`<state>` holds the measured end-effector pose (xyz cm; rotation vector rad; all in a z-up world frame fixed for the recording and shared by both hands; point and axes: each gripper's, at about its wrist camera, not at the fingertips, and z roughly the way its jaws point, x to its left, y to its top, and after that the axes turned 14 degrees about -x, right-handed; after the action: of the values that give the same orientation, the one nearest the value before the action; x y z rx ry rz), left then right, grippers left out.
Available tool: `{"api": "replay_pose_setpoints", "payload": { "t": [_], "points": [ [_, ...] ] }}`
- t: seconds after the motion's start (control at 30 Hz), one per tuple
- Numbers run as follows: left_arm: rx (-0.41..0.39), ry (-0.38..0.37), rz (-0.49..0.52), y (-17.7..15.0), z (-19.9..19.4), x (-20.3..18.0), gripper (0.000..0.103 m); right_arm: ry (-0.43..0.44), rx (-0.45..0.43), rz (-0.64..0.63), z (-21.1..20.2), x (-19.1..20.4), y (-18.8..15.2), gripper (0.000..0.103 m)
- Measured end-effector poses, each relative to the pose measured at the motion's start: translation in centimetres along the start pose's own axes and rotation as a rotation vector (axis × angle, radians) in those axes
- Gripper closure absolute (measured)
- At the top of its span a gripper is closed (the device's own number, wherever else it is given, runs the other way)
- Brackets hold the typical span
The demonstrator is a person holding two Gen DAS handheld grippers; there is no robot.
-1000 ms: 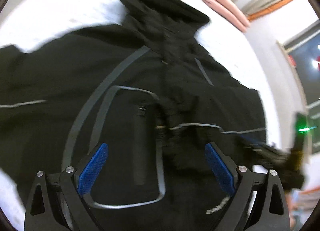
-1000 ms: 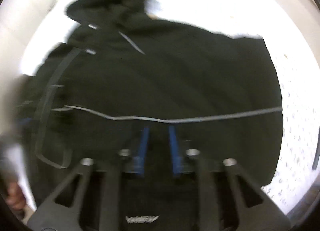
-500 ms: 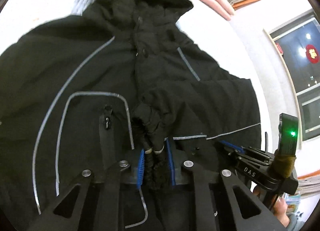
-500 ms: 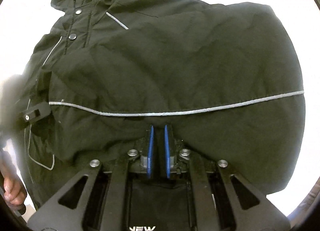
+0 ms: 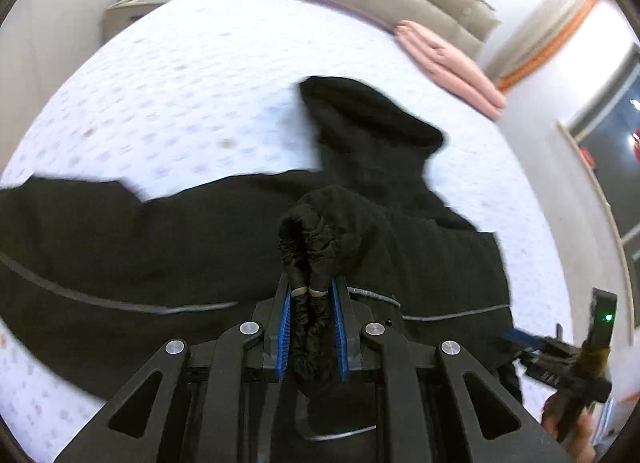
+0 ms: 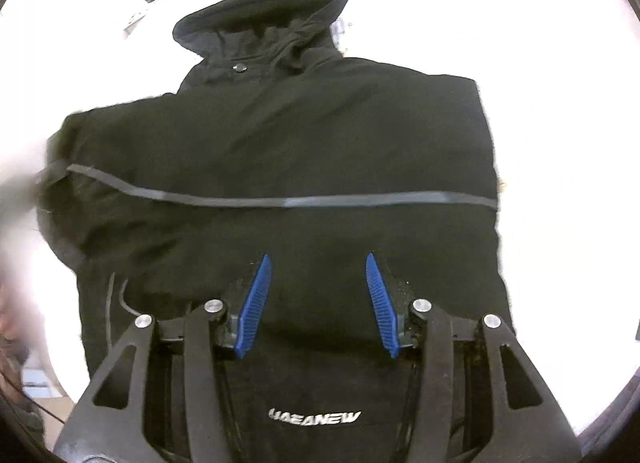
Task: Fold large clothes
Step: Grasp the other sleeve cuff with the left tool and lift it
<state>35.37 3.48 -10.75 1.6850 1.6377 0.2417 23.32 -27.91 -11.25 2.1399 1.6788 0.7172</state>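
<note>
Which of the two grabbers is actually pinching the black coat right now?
The left hand-held gripper: its blue pads are closed on a bunched fold of the black padded jacket. The right hand-held gripper hangs open above the cloth.

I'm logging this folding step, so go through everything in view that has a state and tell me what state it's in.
Left tool: shut on a bunched fold of the jacket, lifted.
Right tool: open, holding nothing, over the jacket.
Black jacket: partly folded on the bed, collar snap fastened.
Hood: flat on the bed.
Pink bedding: folded, at the bed's far edge.
Bed: bare patterned mattress.
</note>
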Motion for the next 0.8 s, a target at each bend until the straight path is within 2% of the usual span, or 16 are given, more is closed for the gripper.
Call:
{"api": "replay_pose_setpoints", "payload": {
  "t": [0.1, 0.2, 0.27, 0.3, 0.33, 0.4, 0.47, 0.57, 0.6, 0.63, 0.7, 0.8],
  "points": [
    [0.064, 0.087, -0.004, -2.2, 1.3, 3.2, 0.084, -0.059, 0.032, 0.006, 1.9, -0.8, -0.7, 0.056],
    [0.165, 0.152, 0.012, -4.8, 4.1, 4.6, 0.074, -0.116, 0.101, 0.004, 4.9, -1.4, -1.3, 0.056],
    [0.169, 0.168, 0.026, -5.7, 4.8, 4.5, 0.072, -0.144, 0.163, -0.027, 7.0, -1.3, -1.9, 0.055],
    [0.169, 0.174, 0.031, -5.6, 4.8, 4.3, 0.069, -0.152, 0.164, -0.032, 7.5, -1.2, -2.0, 0.055],
    [0.168, 0.192, 0.040, -5.2, 4.5, 4.1, 0.062, -0.158, 0.162, -0.030, 7.6, -1.2, -1.8, 0.055],
    [0.140, 0.224, 0.054, -4.3, 3.3, 3.7, 0.053, -0.167, 0.175, -0.030, 7.6, -1.1, -1.4, 0.055],
    [0.085, 0.252, 0.073, -2.9, 0.9, 3.2, 0.052, -0.165, 0.171, -0.023, 6.6, -1.1, -0.9, 0.055],
    [0.019, 0.196, 0.073, -1.5, -2.2, 2.0, 0.039, -0.104, 0.115, -0.020, 5.2, 0.6, 0.4, 0.054],
    [0.000, 0.157, 0.084, -1.3, -2.8, 1.1, 0.035, -0.084, 0.101, -0.031, 4.7, 1.4, 0.7, 0.054],
    [-0.003, 0.125, 0.100, -1.3, -2.7, 0.1, 0.035, -0.059, 0.095, -0.042, 4.4, 2.4, 0.9, 0.054],
    [0.019, 0.090, 0.122, -2.0, -1.8, -1.1, 0.035, -0.005, 0.101, -0.061, 4.7, 4.4, 0.9, 0.054],
    [0.104, 0.067, 0.130, -4.1, 1.9, -2.0, 0.035, -0.008, 0.120, -0.151, 6.3, 7.2, 0.2, 0.054]
  ]
}}
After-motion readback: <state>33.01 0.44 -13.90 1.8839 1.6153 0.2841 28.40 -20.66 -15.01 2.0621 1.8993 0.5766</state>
